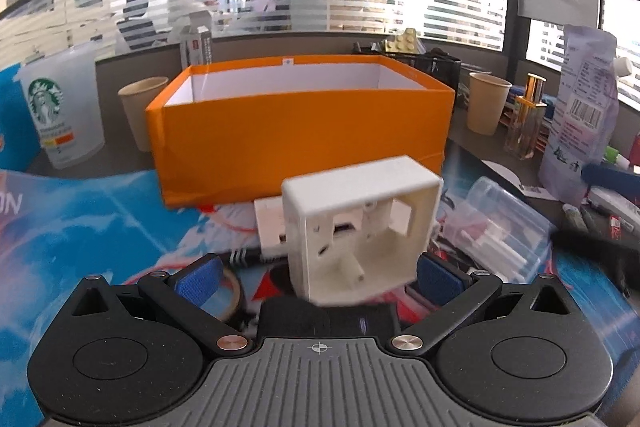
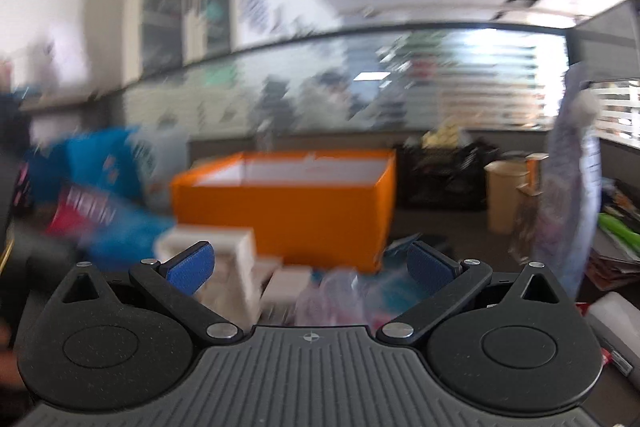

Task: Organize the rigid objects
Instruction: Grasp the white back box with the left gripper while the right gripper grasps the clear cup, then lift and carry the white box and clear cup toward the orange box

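Note:
An open orange box (image 1: 296,131) with a white inside stands ahead on the table; it also shows in the right wrist view (image 2: 288,203). A white 3D-printed square housing (image 1: 360,231) sits tilted between the fingers of my left gripper (image 1: 318,279), which is wide open; the right blue pad (image 1: 438,281) is next to the housing and the left pad is apart from it. A white flat plate (image 1: 270,227) lies behind it. My right gripper (image 2: 310,265) is open and empty; its view is blurred.
A Starbucks cup (image 1: 60,107), paper cups (image 1: 142,107) (image 1: 488,103), a clear plastic container (image 1: 500,227), a tape roll (image 1: 236,291), a printed pouch (image 1: 580,107) and a glass bottle (image 1: 526,119) surround the box. Pens and clutter lie at the right.

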`<state>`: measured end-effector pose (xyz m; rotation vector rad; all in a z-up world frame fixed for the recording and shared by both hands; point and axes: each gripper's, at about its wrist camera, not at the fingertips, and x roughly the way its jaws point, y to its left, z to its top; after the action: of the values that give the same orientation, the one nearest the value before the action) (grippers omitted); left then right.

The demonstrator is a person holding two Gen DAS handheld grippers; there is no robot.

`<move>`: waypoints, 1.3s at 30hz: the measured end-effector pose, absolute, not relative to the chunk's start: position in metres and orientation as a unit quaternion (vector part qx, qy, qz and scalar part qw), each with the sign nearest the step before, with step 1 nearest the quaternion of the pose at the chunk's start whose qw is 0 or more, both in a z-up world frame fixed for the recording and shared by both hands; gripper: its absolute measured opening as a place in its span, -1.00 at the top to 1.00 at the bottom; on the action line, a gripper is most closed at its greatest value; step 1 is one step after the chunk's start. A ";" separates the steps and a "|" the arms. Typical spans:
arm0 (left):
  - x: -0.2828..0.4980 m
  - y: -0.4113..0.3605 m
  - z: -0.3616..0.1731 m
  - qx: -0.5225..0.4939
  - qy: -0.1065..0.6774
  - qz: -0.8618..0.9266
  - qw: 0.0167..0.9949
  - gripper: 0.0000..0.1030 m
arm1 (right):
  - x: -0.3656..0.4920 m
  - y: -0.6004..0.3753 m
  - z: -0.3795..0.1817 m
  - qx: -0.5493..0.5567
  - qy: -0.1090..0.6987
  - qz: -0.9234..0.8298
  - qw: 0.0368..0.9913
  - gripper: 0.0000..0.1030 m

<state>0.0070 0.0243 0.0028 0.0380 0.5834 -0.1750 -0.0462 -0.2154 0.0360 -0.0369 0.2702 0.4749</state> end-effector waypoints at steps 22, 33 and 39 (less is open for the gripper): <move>0.069 -0.006 -0.020 0.048 0.333 -0.115 0.935 -1.00 | 0.010 -0.207 0.007 -0.056 0.227 0.161 0.959 -1.00; 0.070 0.001 -0.021 0.032 0.319 -0.146 0.936 -0.82 | 0.031 -0.203 -0.002 -0.067 0.300 0.193 0.932 0.00; 0.070 0.004 -0.021 0.021 0.316 -0.170 0.933 -0.77 | 0.024 -0.200 0.007 -0.089 0.268 0.187 0.941 0.00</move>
<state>0.0702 0.0042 -0.0211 0.0437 0.6463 -0.3478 0.0240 -0.1999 0.0070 -0.1811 0.5460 0.3825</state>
